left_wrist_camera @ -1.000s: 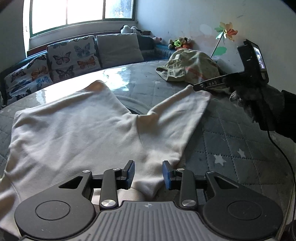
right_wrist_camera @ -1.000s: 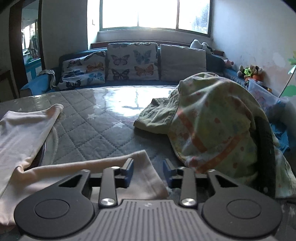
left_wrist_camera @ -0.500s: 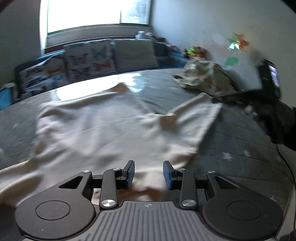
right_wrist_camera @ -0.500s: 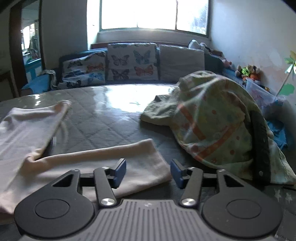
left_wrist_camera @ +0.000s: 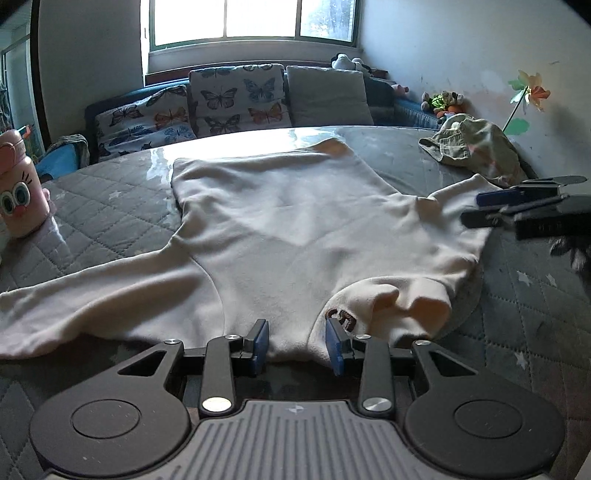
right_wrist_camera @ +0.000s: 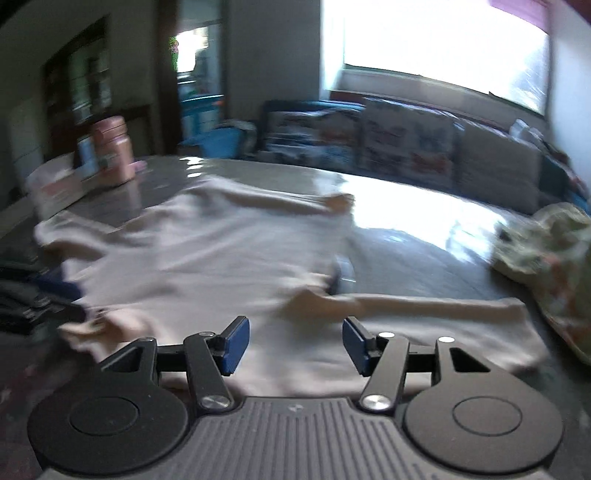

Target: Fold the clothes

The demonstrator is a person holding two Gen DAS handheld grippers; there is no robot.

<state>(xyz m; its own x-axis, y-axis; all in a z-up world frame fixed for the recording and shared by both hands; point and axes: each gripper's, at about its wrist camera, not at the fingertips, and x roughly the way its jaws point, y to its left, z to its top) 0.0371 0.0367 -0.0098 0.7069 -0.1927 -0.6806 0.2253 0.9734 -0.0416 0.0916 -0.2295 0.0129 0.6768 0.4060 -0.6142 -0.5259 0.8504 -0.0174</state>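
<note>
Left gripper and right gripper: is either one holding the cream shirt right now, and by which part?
Neither holds it. The left gripper stands open at the cream shirt hem, pads clear of the cloth. The right gripper is opening above a sleeve, nothing pinched.

left wrist view: sits low behind its own fingers, close over the near hem of the cream top (left_wrist_camera: 288, 229), facing 12 o'clock to the window (left_wrist_camera: 251, 18).
right wrist view: low, blurred, angled toward 11 o'clock.
shared: top (right_wrist_camera: 221, 266), sofa cushions (left_wrist_camera: 240, 98).

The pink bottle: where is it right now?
In the left wrist view the pink bottle stands at the far left edge of the quilted table, beyond the cream sweatshirt's outstretched sleeve.
</note>
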